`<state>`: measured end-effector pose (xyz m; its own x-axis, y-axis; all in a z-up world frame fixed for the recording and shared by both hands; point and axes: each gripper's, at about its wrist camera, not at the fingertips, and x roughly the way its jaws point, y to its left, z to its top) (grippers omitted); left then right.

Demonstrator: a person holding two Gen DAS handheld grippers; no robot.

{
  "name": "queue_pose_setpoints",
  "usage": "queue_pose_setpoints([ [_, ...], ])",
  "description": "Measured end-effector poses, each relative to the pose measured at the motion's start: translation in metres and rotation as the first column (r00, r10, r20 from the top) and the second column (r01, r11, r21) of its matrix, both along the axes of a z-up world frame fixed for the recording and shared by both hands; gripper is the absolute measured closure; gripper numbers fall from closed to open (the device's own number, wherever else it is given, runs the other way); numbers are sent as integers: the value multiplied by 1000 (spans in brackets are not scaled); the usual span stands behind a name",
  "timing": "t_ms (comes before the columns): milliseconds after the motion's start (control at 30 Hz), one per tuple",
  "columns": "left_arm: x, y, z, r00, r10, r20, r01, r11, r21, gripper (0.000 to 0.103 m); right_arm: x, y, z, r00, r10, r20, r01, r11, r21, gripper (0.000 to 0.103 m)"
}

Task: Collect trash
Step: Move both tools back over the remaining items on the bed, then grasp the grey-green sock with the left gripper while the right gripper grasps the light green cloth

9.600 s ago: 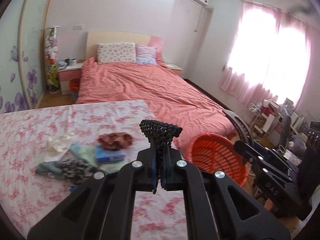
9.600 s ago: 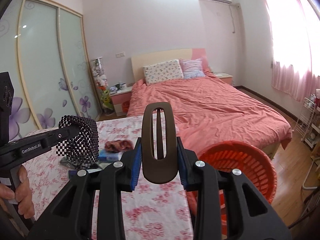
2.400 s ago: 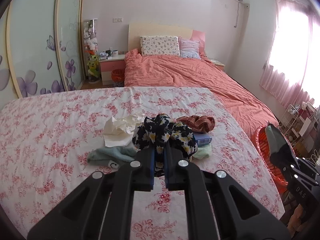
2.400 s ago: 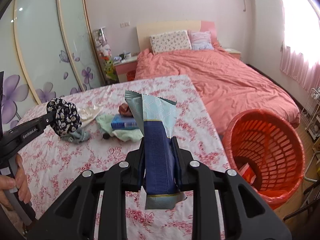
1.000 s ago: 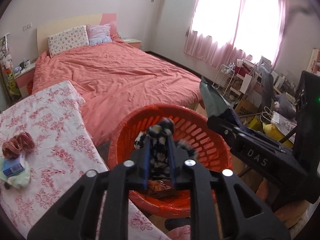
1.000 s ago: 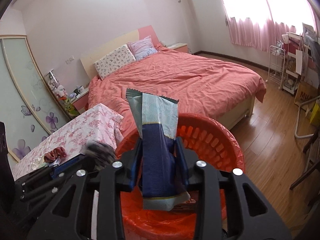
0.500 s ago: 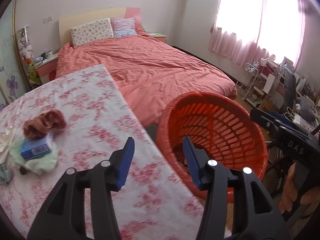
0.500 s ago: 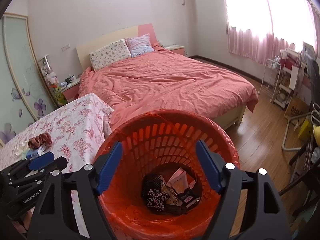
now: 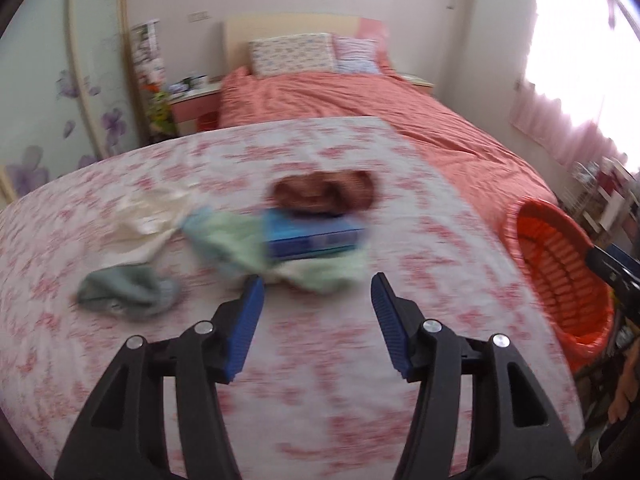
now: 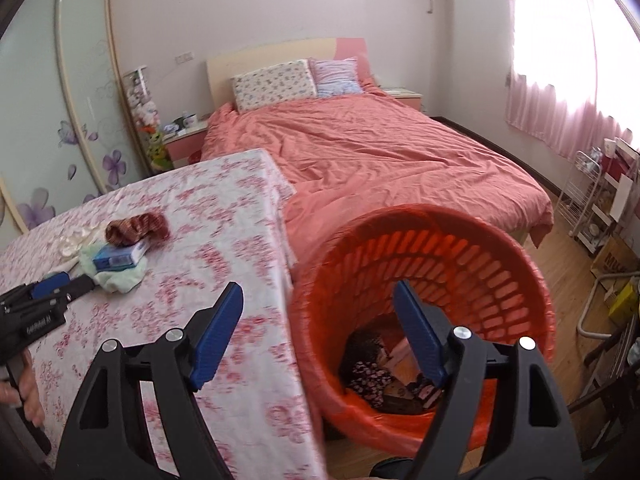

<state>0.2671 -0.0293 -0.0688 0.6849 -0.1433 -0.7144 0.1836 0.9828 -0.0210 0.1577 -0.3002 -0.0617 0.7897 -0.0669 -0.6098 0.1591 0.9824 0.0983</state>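
Note:
My left gripper (image 9: 318, 286) is open and empty, just short of a small pile on the floral tablecloth (image 9: 120, 360): a blue box (image 9: 314, 236), a reddish-brown scrunchie (image 9: 324, 192), pale green cloth (image 9: 236, 240), a grey-green cloth (image 9: 128, 290) and white crumpled paper (image 9: 144, 216). My right gripper (image 10: 318, 296) is open and empty above the table's edge and the orange basket (image 10: 500, 264), which holds a dark floral scrunchie (image 10: 366, 374) and wrappers. The pile also shows in the right wrist view, with the blue box (image 10: 120, 256). The left gripper (image 10: 44, 300) appears there beside the pile.
A bed with a coral cover (image 10: 380, 152) lies beyond the table. The orange basket (image 9: 560, 276) stands on the wooden floor off the table's right edge. A wire rack (image 10: 592, 200) and a cardboard box (image 10: 616, 260) stand at the right wall under the pink curtains.
Both grippers dropped their items into the basket and opened. The left gripper has swung back left over the table to the pile. The right gripper has shifted a little left above the basket.

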Motion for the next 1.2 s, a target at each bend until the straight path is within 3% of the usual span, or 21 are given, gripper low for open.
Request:
queue_pose_setpoints([
  [100, 7, 51, -6, 995, 102, -18, -102, 995, -2, 49, 5, 21, -4, 999, 43, -6, -43, 999, 0, 26],
  [233, 18, 93, -14, 982, 182, -46, -182, 983, -5, 59, 14, 49, -10, 995, 98, -23, -98, 995, 10, 27],
  [433, 33, 98, -27, 983, 163, -78, -164, 986, 1, 61, 28, 83, -16, 985, 166, -49, -164, 986, 39, 27],
  [500, 38, 93, -32, 982, 167, -89, -166, 986, 22, 68, 31, 91, -18, 982, 179, -58, -177, 983, 45, 27],
  [567, 38, 93, -33, 982, 172, -79, -170, 985, 31, 89, 35, 99, -19, 979, 191, -66, -187, 981, 53, 27],
  [733, 30, 115, -32, 984, 149, -96, -152, 988, -27, 94, 47, 121, -23, 970, 228, -83, -222, 972, 82, 28],
  [900, 2, 147, -32, 986, 135, -101, -141, 989, -54, 94, 66, 152, -32, 956, 269, -118, -261, 962, 79, 29],
  [1033, -13, 174, -30, 981, 159, -110, -168, 983, -78, 86, 83, 169, -39, 949, 280, -146, -273, 959, 72, 29],
  [1133, -21, 185, -24, 977, 190, -93, -198, 976, -86, 58, 97, 178, -44, 943, 283, -173, -273, 959, 80, 29],
  [1200, -23, 188, -21, 977, 196, -82, -203, 975, -94, 51, 103, 182, -43, 944, 279, -177, -269, 960, 79, 30],
])
